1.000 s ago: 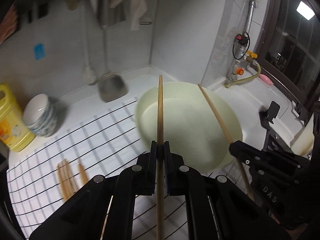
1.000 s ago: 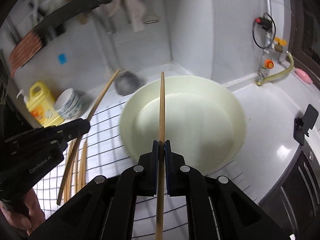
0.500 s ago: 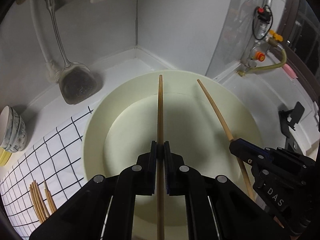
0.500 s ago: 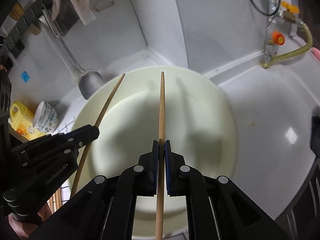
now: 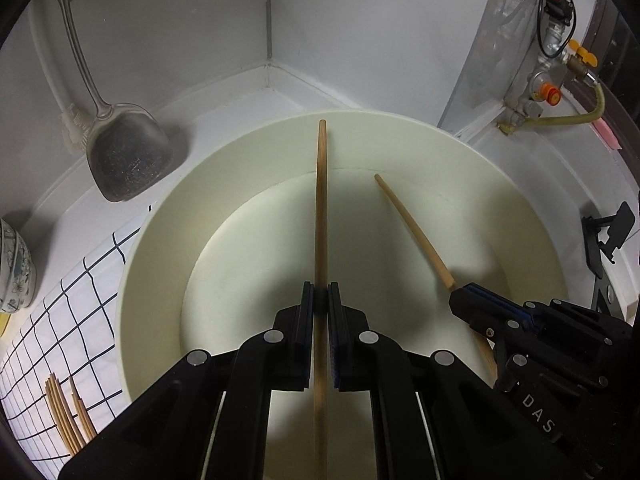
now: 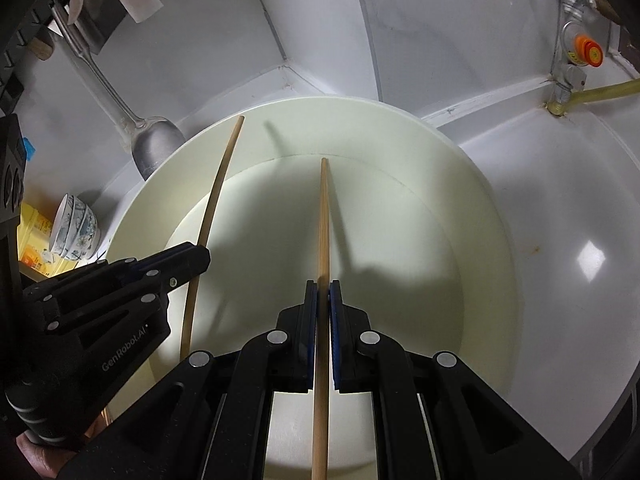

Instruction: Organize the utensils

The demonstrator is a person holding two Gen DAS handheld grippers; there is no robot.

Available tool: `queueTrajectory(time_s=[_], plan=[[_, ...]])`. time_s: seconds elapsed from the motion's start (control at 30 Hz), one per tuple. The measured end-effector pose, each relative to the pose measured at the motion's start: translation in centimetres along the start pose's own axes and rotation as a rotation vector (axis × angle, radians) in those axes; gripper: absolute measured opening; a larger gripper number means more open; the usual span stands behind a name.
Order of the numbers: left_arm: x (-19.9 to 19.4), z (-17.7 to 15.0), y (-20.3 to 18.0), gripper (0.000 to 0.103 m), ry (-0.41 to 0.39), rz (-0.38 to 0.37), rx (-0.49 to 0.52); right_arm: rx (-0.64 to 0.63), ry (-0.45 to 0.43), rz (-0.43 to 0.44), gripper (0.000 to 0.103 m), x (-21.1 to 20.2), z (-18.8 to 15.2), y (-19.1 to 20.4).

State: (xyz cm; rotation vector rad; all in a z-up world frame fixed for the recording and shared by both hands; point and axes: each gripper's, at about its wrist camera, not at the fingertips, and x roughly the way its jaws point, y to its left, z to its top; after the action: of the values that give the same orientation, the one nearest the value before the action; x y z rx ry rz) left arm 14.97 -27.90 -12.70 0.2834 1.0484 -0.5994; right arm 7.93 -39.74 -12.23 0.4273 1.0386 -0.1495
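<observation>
Over the basin (image 5: 520,216) both grippers now hang, each with its chopstick aimed down into the bowl; a second ago they were back over the checked mat (image 5: 60,300), where more chopsticks (image 5: 64,412) lie. That suggests the pair is about to be dropped in, likely for washing. Left gripper (image 5: 320,300) is clamped tight on its chopstick (image 5: 321,208), right gripper (image 6: 323,300) likewise on its chopstick (image 6: 324,220). Neither tip clearly touches the basin floor.

cream basin (image 5: 152,280), tan chopsticks (image 5: 321,208), black-checked white cloth (image 5: 60,320)
</observation>
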Motion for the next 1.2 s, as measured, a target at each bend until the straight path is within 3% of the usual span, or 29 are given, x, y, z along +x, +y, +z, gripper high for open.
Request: queueTrajectory(time_s=[0.23, 0.3, 0.37, 0.43, 0.57, 0.73, 0.8, 1.2], plan=[[0.5, 0.3, 0.1, 0.008, 0.005, 0.032, -0.006, -0.019, 0.002, -0.018, 0.006, 0.5, 0.7, 0.2], [0.1, 0.3, 0.2, 0.014, -0.009, 0.034, -0.012, -0.026, -0.005, -0.022, 0.009, 0.3, 0.7, 0.2], [-0.6, 0.3, 0.4, 0.048, -0.028, 0.049, -0.018, -0.027, -0.021, -0.026, 0.020, -0.3, 0.7, 0.3], [-1.5, 0.3, 0.7, 0.062, -0.058, 0.052, -0.029, -0.035, -0.038, -0.033, 0.020, -0.9, 0.6, 0.4], [-2.9, 0.1, 1.2, 0.064, -0.073, 0.049, -0.032, -0.042, -0.054, -0.053, 0.025, -1.9, 0.2, 0.5], [-4.6, -0.3, 1.3, 0.080, -0.094, 0.054, -0.022, -0.036, -0.081, -0.054, 0.034, -3.5, -0.7, 0.9], [-5.5, -0.8, 1.6, 0.082, -0.095, 0.050, -0.022, -0.047, -0.101, -0.065, 0.038, -4.4, -1.2, 1.5], [-12.0, -6.2, 6.0, 0.094, -0.115, 0.075, -0.065, -0.045, -0.100, -0.068, 0.052, -7.9, -6.0, 6.1]])
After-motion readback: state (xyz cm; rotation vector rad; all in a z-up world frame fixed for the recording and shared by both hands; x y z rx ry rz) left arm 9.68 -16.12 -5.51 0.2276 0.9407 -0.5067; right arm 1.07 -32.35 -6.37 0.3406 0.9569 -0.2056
